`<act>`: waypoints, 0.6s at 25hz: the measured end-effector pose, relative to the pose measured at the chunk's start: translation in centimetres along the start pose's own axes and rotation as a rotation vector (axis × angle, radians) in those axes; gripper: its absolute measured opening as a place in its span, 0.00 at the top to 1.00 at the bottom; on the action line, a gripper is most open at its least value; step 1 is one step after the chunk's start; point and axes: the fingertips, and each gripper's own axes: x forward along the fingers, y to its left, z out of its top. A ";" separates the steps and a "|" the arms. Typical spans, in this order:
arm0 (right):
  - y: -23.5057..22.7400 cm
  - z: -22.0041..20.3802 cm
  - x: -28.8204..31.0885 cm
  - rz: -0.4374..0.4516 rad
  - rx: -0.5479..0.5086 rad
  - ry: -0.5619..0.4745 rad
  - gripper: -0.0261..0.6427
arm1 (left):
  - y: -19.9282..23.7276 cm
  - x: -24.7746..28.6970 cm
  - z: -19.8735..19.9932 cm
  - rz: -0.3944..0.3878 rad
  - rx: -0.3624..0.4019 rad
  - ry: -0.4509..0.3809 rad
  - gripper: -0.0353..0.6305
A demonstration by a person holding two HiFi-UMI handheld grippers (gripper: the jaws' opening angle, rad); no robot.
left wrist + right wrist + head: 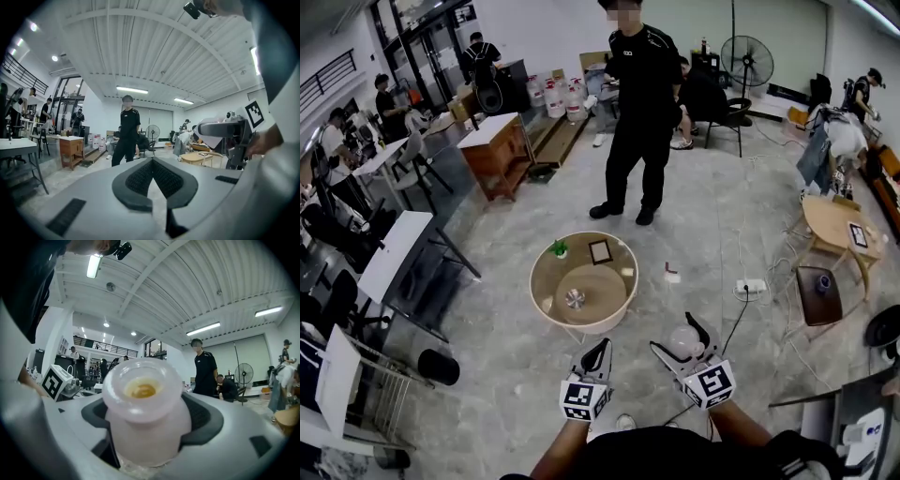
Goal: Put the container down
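Carry step — right gripper [680, 339] clamps container [145, 413], jaws wide; left gripper [151, 180] closed, empty. Next: lower onto table [542, 298] (probably target), release.

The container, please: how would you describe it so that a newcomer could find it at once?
Just short of the round wooden table, two grippers hover. The right gripper clamps the container, a milky, translucent, wide-mouthed jar. The left gripper holds nothing.
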 end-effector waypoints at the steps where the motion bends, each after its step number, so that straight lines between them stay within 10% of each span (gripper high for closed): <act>1: 0.0 -0.1 0.4 -0.001 0.001 0.001 0.34 | 0.4 0.1 0.0 0.000 0.000 -0.001 0.95; 15: 1.1 -1.9 7.1 -0.019 0.005 0.055 0.34 | 6.6 1.4 -1.1 -0.011 -0.012 0.026 0.96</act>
